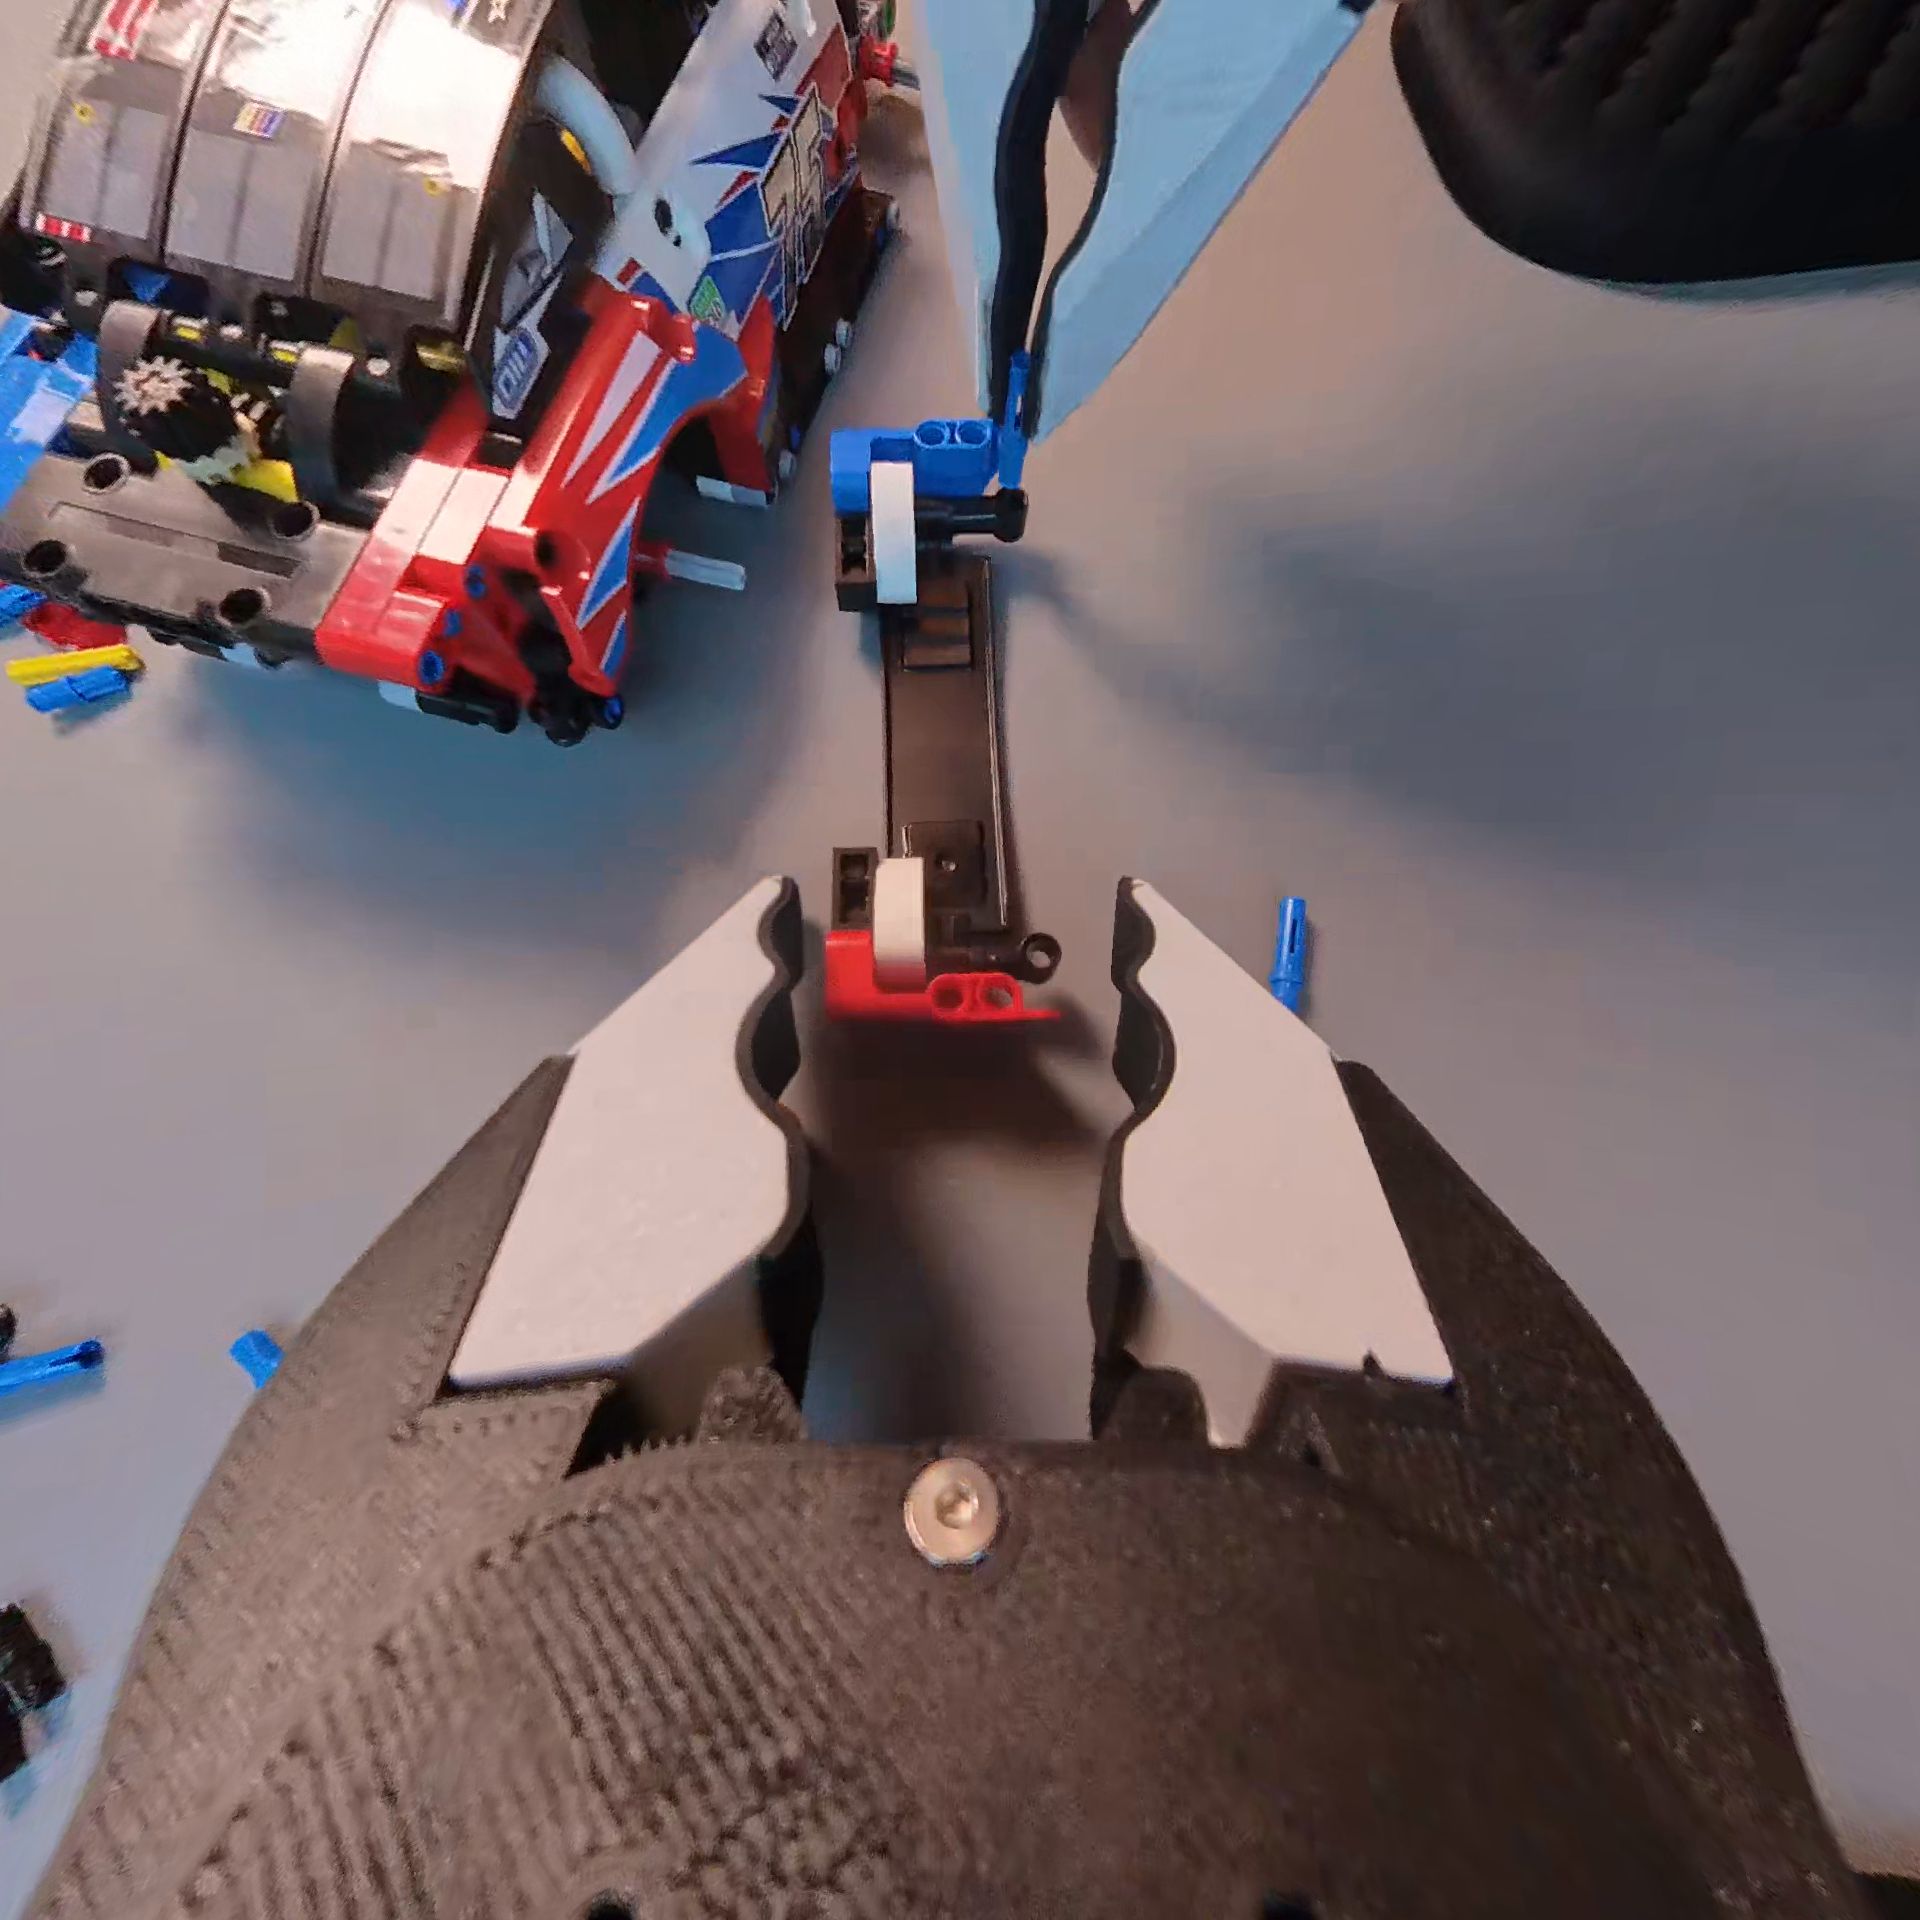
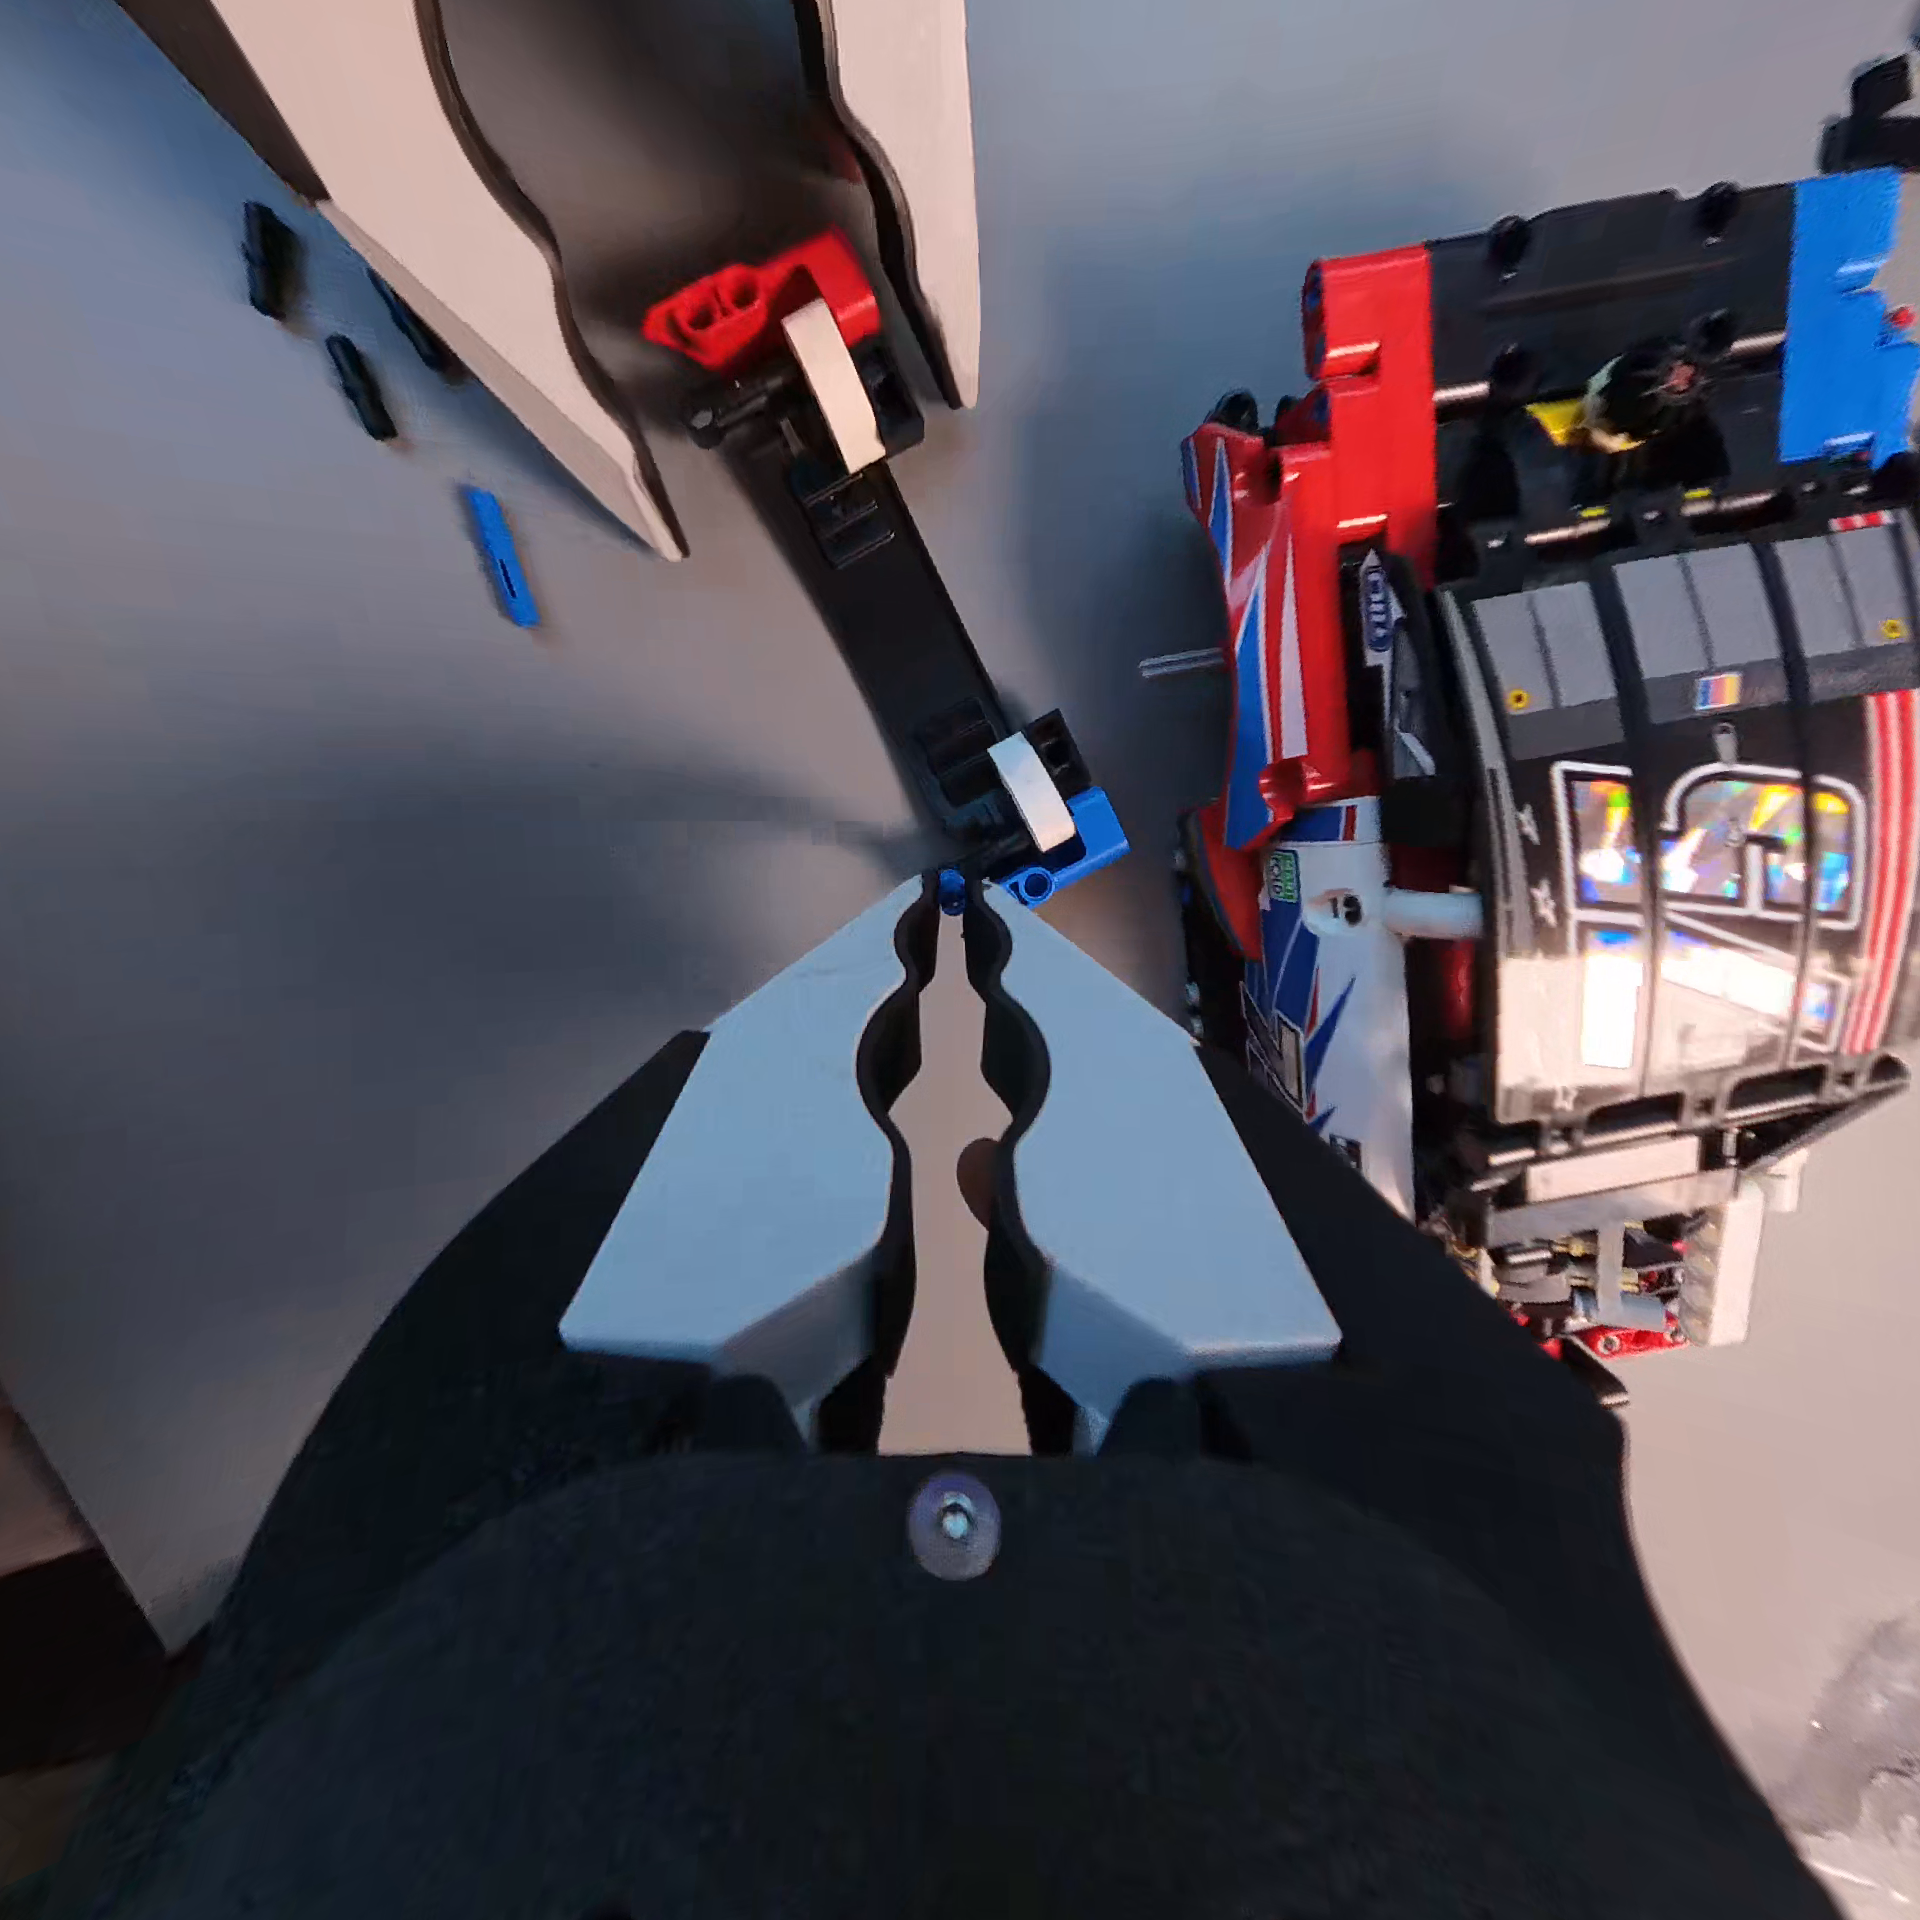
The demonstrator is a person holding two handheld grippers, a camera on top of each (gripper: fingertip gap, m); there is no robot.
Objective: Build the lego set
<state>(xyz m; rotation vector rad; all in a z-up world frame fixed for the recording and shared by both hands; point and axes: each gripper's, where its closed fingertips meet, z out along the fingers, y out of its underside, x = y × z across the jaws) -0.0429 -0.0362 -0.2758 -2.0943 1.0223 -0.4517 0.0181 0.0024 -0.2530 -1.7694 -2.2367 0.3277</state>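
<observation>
A long black wing piece (image 1: pixel 940 717) lies flat on the grey table, with a red end (image 1: pixel 935 987) and a blue end (image 1: pixel 914 457); it also shows in the right wrist view (image 2: pixel 904 634). My left gripper (image 1: pixel 956 914) is open, its fingers on either side of the red end, not closed on it. My right gripper (image 2: pixel 951 894) is shut on a small blue pin (image 2: pixel 951 891) held at the blue end (image 2: pixel 1081 842). The pin also shows in the left wrist view (image 1: pixel 1013 416). The red, white and blue race car (image 1: pixel 436 343) stands to the left of the wing.
A loose blue pin (image 1: pixel 1288 951) lies right of my left fingers. Blue, yellow and black loose parts (image 1: pixel 73 665) lie at the left edge. In the right wrist view a blue plate (image 2: pixel 502 556) and black pieces (image 2: pixel 358 384) lie left; the car (image 2: pixel 1558 748) fills the right. Across from one pair of fingers to the other is roughly 9 centimeters. From the left gripper's tips to the long black wing piece (image 1: pixel 940 717) is close to 4 centimeters. It is also in sight in the right wrist view (image 2: pixel 916 663).
</observation>
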